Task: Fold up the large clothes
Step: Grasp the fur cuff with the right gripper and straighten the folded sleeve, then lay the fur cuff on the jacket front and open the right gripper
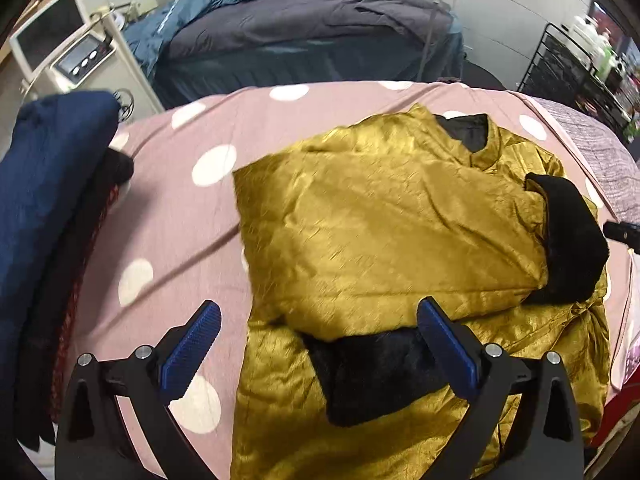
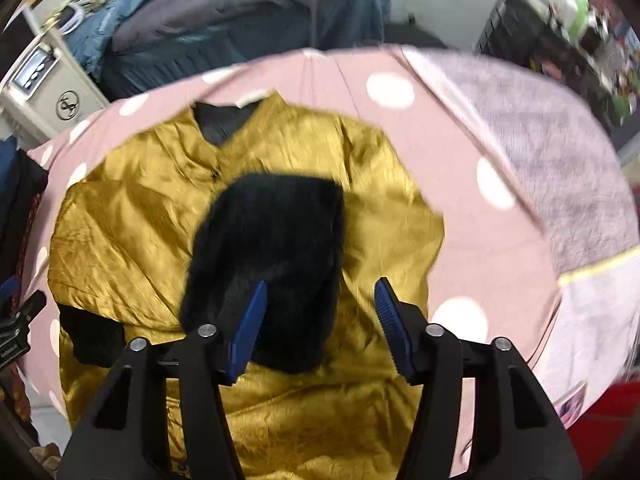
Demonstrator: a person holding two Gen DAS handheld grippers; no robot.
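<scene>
1. On the pink spotted sheet (image 1: pixel 180 216), centre frame in both views: gold jacket (image 1: pixel 380 220), both sleeves folded across its body, black cuffs (image 2: pixel 272 256) showing.
2. Left gripper (image 1: pixel 318 344), bottom of frame: jaws spread, nothing between.
3. Right gripper (image 2: pixel 320 320), bottom of frame: jaws spread above a cuff, gripping nothing.
4. Blue folded cloth (image 1: pixel 44 184), left edge.

The jacket (image 1: pixel 380 216) lies on the bed (image 1: pixel 180 220). A pile of clothes (image 1: pixel 44 208) sits at 9 o'clock; another bed (image 1: pixel 304 36) stands at 12 o'clock.
</scene>
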